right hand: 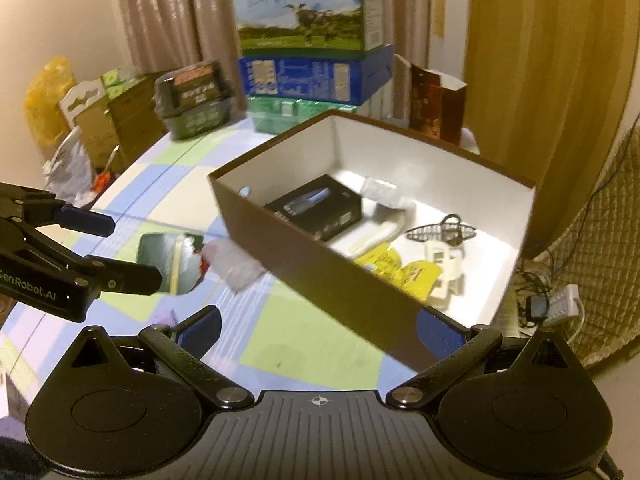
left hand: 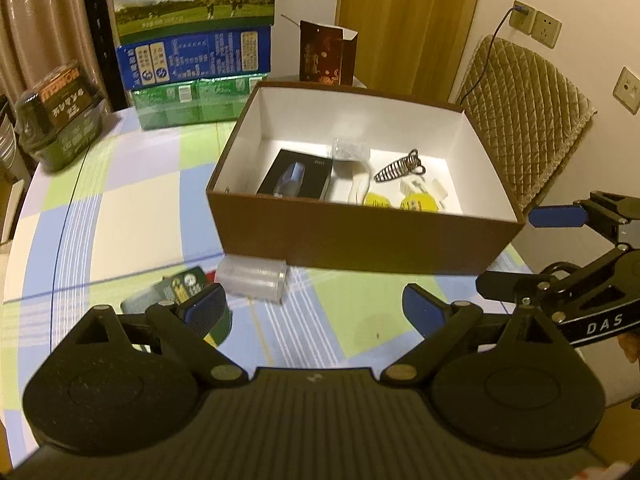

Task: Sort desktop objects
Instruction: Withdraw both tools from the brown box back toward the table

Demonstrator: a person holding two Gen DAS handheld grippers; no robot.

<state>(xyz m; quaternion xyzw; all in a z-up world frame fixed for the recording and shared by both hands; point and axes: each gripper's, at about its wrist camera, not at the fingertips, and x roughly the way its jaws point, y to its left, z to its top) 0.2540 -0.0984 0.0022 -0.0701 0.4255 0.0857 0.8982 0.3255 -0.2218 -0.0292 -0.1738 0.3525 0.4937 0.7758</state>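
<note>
Both the left gripper [left hand: 316, 306] and right gripper [right hand: 318, 330] gape empty; the clear jar [left hand: 252, 278] just ahead of the left one could roll off if nudged.

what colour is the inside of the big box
White inside the box, brown outside; clearest in the left wrist view.

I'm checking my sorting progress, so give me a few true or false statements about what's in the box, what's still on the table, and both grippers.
1. The black box lies inside the brown box. True.
2. The clear plastic container is inside the brown box. False: it lies on the table, against the box's outer wall.
3. The left hand-held gripper is open and empty. True.
4. The right hand-held gripper is holding the yellow packets. False: it is open; the packets lie in the box.
5. The green packet is on the table. True.
</note>
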